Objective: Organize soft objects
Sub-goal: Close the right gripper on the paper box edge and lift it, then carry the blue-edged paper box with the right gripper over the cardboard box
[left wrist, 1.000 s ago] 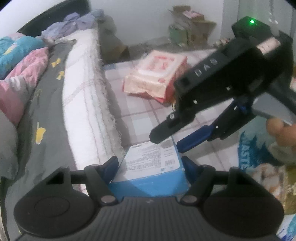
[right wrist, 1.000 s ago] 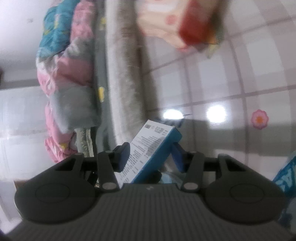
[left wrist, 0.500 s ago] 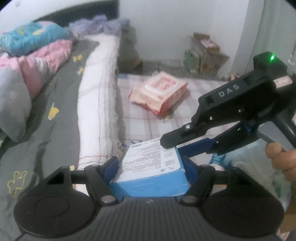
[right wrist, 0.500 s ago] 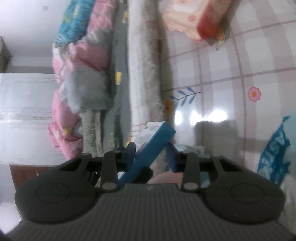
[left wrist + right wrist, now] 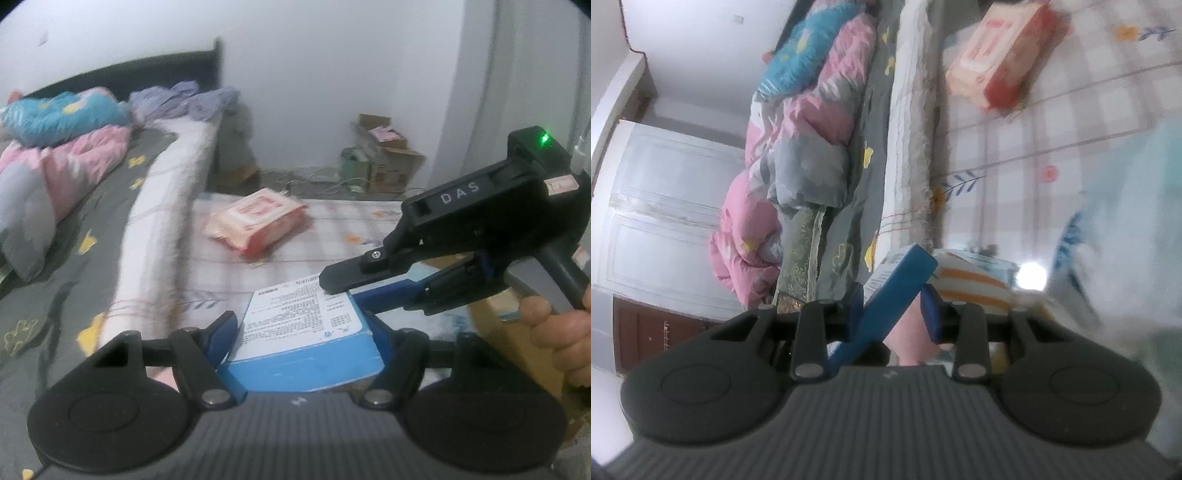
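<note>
A flat blue box with a white printed label lies across my left gripper, whose blue pads press on its two long sides. My right gripper, held by a person's hand, comes in from the right and clamps the box's far right corner, one finger above and one below. In the right wrist view the same blue box stands edge-on and tilted between the right gripper pads, which touch it. A pink soft pack lies on the checked floor mat beyond.
A bed with a grey sheet and pink and blue duvets runs along the left. Cardboard boxes stand by the far wall. A blue and white bag and an orange-striped pack sit close on the right.
Both grippers have risen with the blue box, so more of the bed and wall shows. The right gripper's jaws have narrowed onto the box's corner.
</note>
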